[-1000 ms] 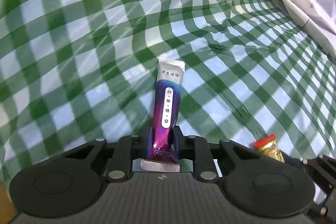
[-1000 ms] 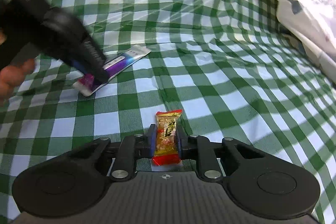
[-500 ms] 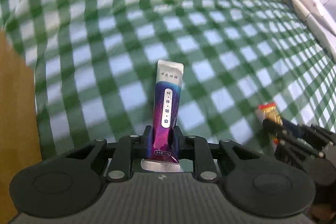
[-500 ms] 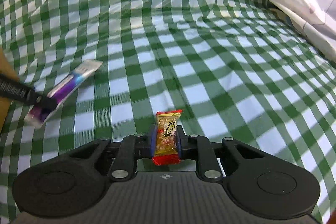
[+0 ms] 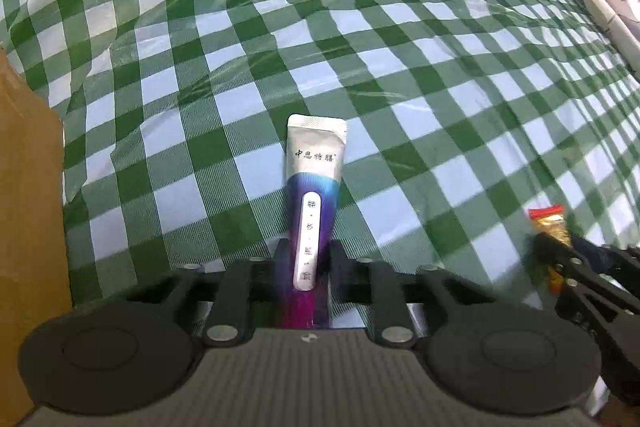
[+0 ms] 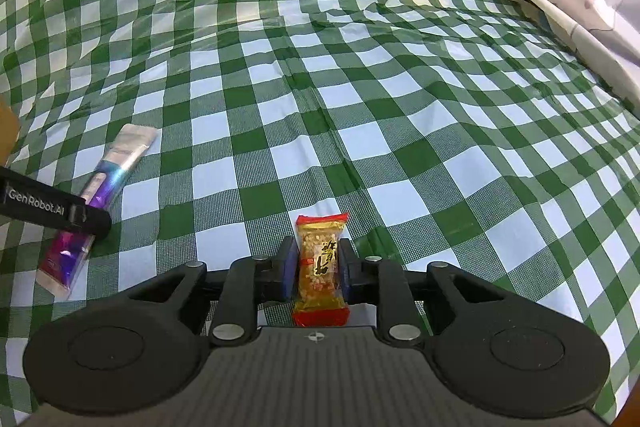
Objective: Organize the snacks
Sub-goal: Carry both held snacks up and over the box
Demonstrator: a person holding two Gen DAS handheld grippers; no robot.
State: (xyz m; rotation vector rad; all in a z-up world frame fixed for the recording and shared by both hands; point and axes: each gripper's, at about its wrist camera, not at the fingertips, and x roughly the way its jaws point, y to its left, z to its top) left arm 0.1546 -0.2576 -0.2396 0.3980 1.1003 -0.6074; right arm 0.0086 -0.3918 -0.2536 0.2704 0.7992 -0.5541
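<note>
We have two snacks in hand above the green-and-white checked tablecloth [image 6: 400, 115]. Our left gripper [image 5: 306, 269] is clamped on the lower part of a purple-and-silver stick sachet [image 5: 314, 195], which points away from us over the cloth with its silver sealed end farthest out. Our right gripper [image 6: 316, 271] pinches a gold-and-red wrapped nut candy bar [image 6: 321, 267] across its middle, both pads pressing the wrapper. In the right wrist view the sachet [image 6: 100, 187] sits at the far left under the black finger of the left gripper [image 6: 86, 217]; in the left wrist view the candy [image 5: 550, 227] shows at the right edge, in the tips of the right gripper [image 5: 560, 255].

We judge both to be very light. The sachet looks like soft foil film around a paste or powder, so it should bend and its glossy skin may slip; holding it low across the filled body, as now, seems better than at the flat seal. The candy bar looks firmer but brittle inside a slick crinkly wrapper, so a mid-body grip with modest pressure suits it.

Against the frame a second ago, the left view has swung leftward: a brown cardboard surface [image 5: 28, 227] now fills the left edge where only cloth showed. In the right view the left gripper has slid from the upper left to the far left edge. Both grips look unchanged.
</note>
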